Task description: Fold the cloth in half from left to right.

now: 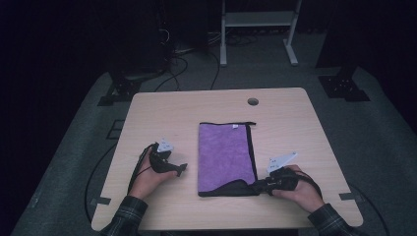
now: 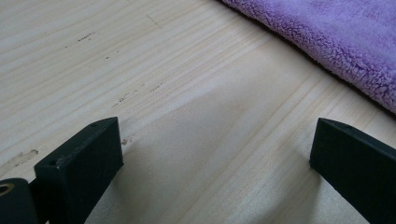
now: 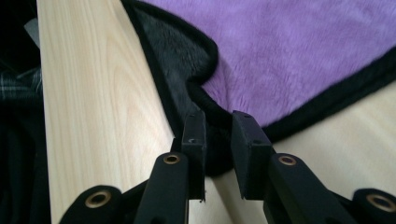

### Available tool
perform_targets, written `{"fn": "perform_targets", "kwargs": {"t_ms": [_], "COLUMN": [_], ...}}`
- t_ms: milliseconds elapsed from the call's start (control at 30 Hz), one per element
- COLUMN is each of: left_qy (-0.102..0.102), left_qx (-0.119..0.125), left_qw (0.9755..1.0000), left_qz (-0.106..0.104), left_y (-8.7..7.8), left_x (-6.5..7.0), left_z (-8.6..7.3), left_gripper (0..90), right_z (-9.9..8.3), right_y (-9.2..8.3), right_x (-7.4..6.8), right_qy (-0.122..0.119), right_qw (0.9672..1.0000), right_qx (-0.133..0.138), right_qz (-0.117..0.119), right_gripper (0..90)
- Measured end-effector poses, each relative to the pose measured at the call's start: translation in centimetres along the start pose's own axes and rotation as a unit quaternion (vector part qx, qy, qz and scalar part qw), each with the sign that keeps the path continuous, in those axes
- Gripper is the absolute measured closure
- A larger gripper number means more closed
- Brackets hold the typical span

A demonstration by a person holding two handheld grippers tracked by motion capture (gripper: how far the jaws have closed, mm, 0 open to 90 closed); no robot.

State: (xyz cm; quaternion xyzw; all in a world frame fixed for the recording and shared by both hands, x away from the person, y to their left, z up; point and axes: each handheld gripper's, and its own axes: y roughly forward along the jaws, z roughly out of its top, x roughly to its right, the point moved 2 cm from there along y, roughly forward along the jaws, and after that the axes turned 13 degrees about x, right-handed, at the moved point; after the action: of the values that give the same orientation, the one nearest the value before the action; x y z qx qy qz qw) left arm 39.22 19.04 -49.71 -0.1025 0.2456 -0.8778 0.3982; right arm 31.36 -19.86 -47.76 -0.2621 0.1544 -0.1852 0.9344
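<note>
A purple fleece cloth with black edging lies folded lengthwise on the wooden table. Its near corner is turned over and shows a dark grey underside. My right gripper is at the cloth's near right corner. In the right gripper view its jaws stand a little apart, with the black-edged corner lying between them and no pad clearly pressing on it. My left gripper rests low over bare wood, left of the cloth. Its jaws are wide apart with nothing between them.
A round cable hole sits near the table's far edge. Beyond the table are black cables on the floor, a white frame's legs and black stand feet. The table's near edge is just below both hands.
</note>
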Motion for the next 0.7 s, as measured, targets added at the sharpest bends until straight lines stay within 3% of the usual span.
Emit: {"fn": "perform_targets", "kwargs": {"t_ms": [67,200,367,533,700], "left_qy": [0.0,0.001,0.001,-0.002,-0.006], "left_qx": [0.0,0.0,0.0,0.009,0.011], "left_qw": [1.0,1.0,1.0,1.0,0.9999], "left_qz": [0.0,0.0,0.001,0.002,0.007], "left_y": [0.0,0.0,0.0,-0.2,-0.3], "left_x": [0.0,0.0,0.0,0.0,0.0], "left_z": [0.0,0.0,0.0,0.2,0.4], "left_gripper": [1.4,1.4,1.4,10.8,22.4], "right_z": [-0.3,0.2,0.2,0.2,0.9], "right_y": [-0.4,-1.9,-3.1,-3.1,-2.7], "right_x": [-0.1,-0.2,0.2,1.9,3.8], "right_qy": [0.0,0.007,0.008,0.014,0.013], "right_qw": [1.0,0.9992,0.9982,0.9951,0.991], "right_qx": [0.003,0.039,0.057,0.072,0.084], "right_qz": [0.001,0.0,-0.016,-0.066,-0.103], "right_gripper": [73.4,72.7,70.6,55.7,49.5]}}
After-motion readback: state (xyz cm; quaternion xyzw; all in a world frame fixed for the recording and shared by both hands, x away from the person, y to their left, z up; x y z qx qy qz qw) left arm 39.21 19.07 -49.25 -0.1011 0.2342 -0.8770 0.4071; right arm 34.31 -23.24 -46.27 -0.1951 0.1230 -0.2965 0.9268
